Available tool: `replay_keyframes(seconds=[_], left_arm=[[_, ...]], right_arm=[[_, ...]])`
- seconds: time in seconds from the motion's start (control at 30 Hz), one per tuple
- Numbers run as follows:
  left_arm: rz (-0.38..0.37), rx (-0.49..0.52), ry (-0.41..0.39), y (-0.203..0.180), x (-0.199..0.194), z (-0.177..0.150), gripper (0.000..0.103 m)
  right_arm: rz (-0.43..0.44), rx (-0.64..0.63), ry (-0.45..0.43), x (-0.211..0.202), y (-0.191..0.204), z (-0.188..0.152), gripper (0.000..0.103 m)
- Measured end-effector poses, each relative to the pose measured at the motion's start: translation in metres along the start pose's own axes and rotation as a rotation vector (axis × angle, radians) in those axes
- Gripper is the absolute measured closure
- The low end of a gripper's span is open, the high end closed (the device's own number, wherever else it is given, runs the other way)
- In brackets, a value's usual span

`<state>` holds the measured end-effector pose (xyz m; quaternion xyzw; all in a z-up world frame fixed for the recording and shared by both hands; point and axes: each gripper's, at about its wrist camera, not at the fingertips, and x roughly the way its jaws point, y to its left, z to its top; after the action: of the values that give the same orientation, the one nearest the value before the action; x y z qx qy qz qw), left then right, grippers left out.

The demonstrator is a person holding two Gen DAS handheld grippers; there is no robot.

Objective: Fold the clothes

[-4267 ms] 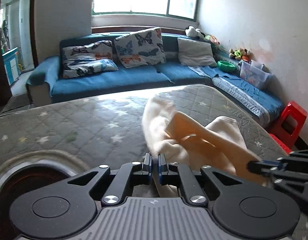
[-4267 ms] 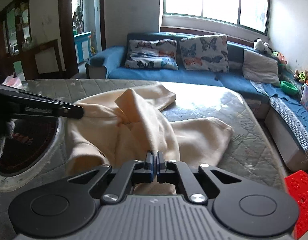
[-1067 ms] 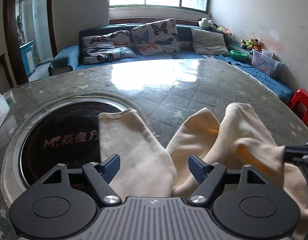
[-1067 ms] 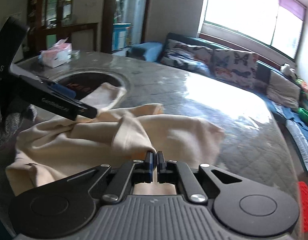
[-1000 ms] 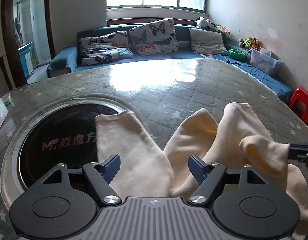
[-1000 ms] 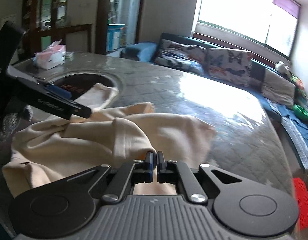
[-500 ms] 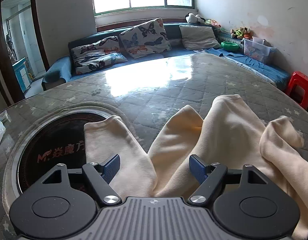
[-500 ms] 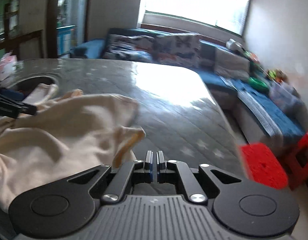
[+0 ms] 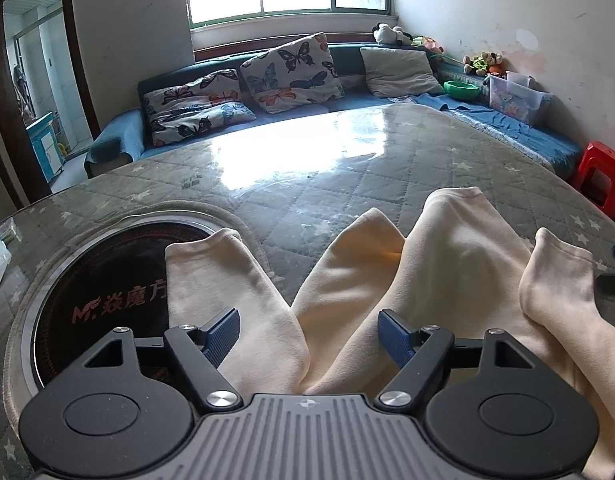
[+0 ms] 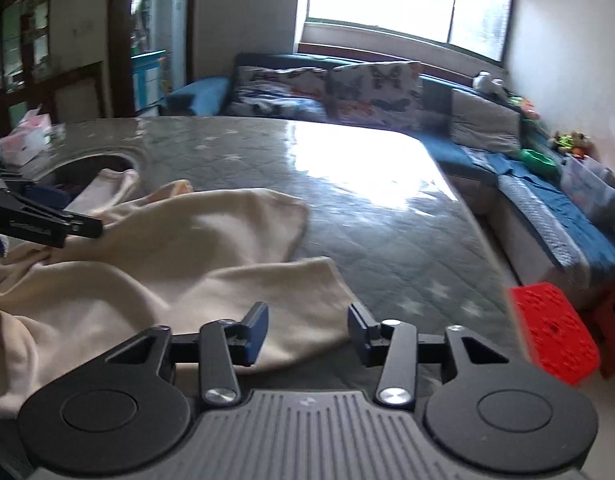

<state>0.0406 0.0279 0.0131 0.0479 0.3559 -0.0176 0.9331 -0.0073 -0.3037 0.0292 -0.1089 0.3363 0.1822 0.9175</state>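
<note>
Both the left hand-held gripper (image 9: 308, 330) and the right hand-held gripper (image 10: 307, 330) hung released over the cream garment (image 9: 459, 264) on the desk (image 9: 307, 184), which wanted flattening before regrasping.

blue sofa (image 9: 507, 120), butterfly pillows (image 9: 291, 72), perhaps a tissue box (image 10: 25, 140).

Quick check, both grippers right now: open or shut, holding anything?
Left gripper: open, holding nothing, above the cream garment.
Right gripper: open, holding nothing, garment edge below it.
</note>
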Motion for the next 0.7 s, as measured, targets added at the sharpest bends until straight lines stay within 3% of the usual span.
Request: replay_keyframes(seconds=[0.23,0.43,0.7], left_arm=[[0.003,-0.006,0.011,0.004,0.002,-0.005,0.024],[0.011,-0.021,0.015,0.009,0.004,-0.004,0.024],[0.02,-0.027,0.009,0.012,0.006,0.001,0.024]], right_arm=[[0.062,-0.02,0.046,0.023,0.017,0.003,0.048],[0.079,-0.001,0.084,0.024,0.006,-0.006,0.045],[-0.006,-0.008,0.14,0.006,-0.014,-0.021,0.045]])
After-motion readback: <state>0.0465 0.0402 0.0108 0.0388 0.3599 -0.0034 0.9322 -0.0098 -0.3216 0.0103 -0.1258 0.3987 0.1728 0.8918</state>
